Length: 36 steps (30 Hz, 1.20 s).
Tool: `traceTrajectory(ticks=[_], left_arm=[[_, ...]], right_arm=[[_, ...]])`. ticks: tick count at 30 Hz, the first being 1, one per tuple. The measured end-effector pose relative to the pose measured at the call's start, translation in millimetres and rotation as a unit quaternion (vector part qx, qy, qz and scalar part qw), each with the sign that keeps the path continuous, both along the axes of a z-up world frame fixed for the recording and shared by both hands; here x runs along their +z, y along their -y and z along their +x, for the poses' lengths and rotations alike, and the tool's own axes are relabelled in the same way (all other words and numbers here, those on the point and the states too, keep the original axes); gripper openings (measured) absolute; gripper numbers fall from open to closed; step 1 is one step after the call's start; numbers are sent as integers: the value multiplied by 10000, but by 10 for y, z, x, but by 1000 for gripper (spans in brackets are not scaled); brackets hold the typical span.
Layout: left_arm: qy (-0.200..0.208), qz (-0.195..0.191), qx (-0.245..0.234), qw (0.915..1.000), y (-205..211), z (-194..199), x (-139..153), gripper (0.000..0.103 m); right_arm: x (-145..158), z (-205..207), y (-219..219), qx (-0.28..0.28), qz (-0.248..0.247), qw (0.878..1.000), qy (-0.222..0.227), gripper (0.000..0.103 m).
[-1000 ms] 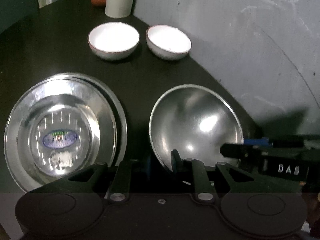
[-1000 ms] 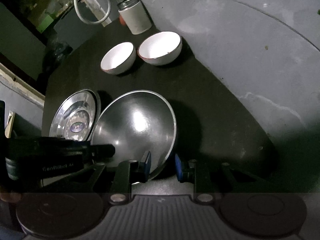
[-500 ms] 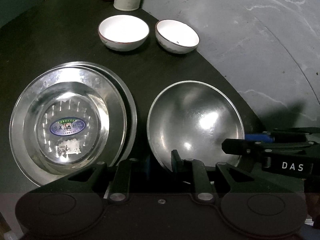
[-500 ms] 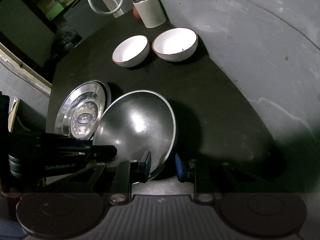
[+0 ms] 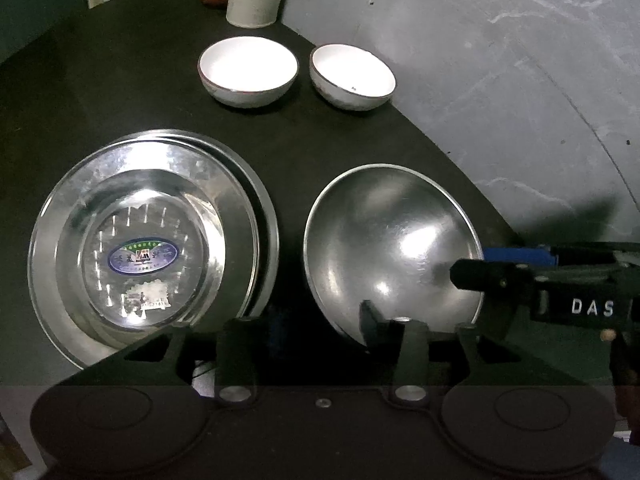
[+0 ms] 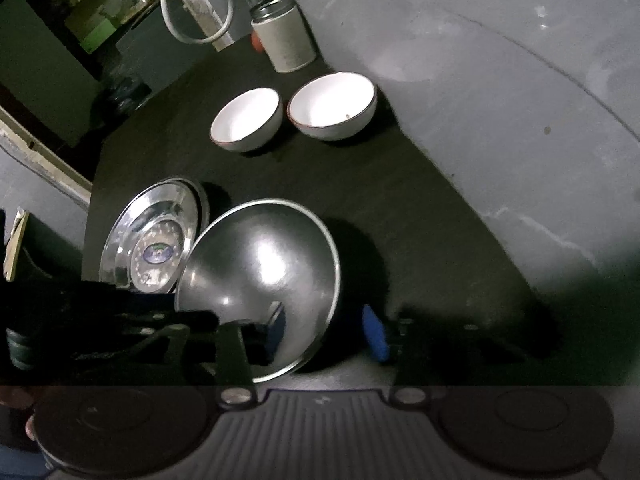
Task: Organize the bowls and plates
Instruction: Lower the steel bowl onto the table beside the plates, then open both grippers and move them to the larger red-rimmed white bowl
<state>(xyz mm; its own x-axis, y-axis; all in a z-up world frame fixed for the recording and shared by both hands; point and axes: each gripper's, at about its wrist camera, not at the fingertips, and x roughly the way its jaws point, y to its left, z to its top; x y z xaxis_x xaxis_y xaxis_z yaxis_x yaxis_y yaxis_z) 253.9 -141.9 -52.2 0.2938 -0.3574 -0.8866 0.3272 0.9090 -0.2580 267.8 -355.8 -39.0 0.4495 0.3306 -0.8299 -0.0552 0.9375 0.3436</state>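
We straddle the near rim of the steel bowl [image 6: 264, 280] with our right gripper [image 6: 328, 332], its fingers spread either side of the rim and not yet pinching, while our left gripper [image 5: 316, 320] hovers open between that bowl and the stacked steel plates [image 5: 152, 240] to its left. Beyond the steel bowl, two white bowls [image 5: 248, 70] wait, so we judge the next move is closing on the rim and lifting.

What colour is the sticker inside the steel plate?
Blue oval sticker with a green edge; clearest in the left wrist view.
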Motion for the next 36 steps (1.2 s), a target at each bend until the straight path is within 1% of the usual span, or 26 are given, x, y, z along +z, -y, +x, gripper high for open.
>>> traceTrajectory(ticks=[2, 4, 6, 8, 9, 10, 11, 13, 16, 19, 22, 25, 27, 29, 30, 31, 32, 34, 36], left_arm=[[95, -70, -25, 9999, -4, -29, 48, 58], [265, -66, -33, 9996, -7, -71, 115, 74], [454, -16, 16, 9990, -29, -100, 182, 78], [561, -21, 170, 9983, -89, -104, 242, 84], [596, -29, 269, 9979, -124, -96, 267, 90], [640, -25, 390, 9972, -163, -80, 289, 96], [702, -1, 569, 9959, -219, -53, 314, 98], [771, 62, 869, 9932, -309, 12, 343, 102], [822, 201, 1328, 9875, -468, 176, 389, 102], [916, 257, 1755, 9799, -612, 408, 447, 102], [1105, 389, 1850, 9757, -688, 658, 508, 102], [1286, 663, 1605, 9764, -667, 993, 524, 102], [1362, 831, 1216, 9797, -601, 1223, 497, 102], [1424, 886, 680, 9835, -523, 1433, 427, 102], [1446, 938, 458, 9840, -489, 1512, 397, 102], [1455, 1009, 257, 9839, -439, 1591, 360, 102], [1462, 1098, 10, 9831, -394, 1648, 325, 102], [1483, 1200, -334, 9811, -330, 1758, 278, 102], [1475, 1312, -645, 9782, -282, 1846, 215, 102]], right_arm=[[17, 17, 26, -14, -8, 10000, 59, 68], [42, 39, 45, -16, 11, 9999, 153, 76], [59, 69, 47, 2, 1, 9997, 224, 83], [78, 101, 35, 42, -19, 9995, 312, 92], [87, 115, 26, 60, -12, 9994, 351, 95], [98, 130, 15, 80, 2, 9992, 396, 99], [107, 147, 1, 97, 22, 9989, 450, 102], [121, 183, -25, 118, 59, 9984, 556, 102], [131, 280, -90, 117, 65, 9975, 693, 103], [166, 427, -194, 210, 34, 9961, 857, 103], [184, 609, -269, 159, 306, 9951, 927, 103], [177, 790, -315, -21, 666, 9937, 897, 103], [165, 907, -348, -164, 829, 9925, 884, 103], [131, 1035, -367, -315, 942, 9914, 852, 102], [110, 1091, -379, -433, 984, 9908, 827, 102], [84, 1142, -388, -522, 1035, 9898, 826, 101], [45, 1194, -405, -620, 1078, 9889, 812, 97], [-30, 1272, -419, -827, 1137, 9873, 737, 91], [-109, 1339, -423, -1033, 1221, 9849, 661, 88]])
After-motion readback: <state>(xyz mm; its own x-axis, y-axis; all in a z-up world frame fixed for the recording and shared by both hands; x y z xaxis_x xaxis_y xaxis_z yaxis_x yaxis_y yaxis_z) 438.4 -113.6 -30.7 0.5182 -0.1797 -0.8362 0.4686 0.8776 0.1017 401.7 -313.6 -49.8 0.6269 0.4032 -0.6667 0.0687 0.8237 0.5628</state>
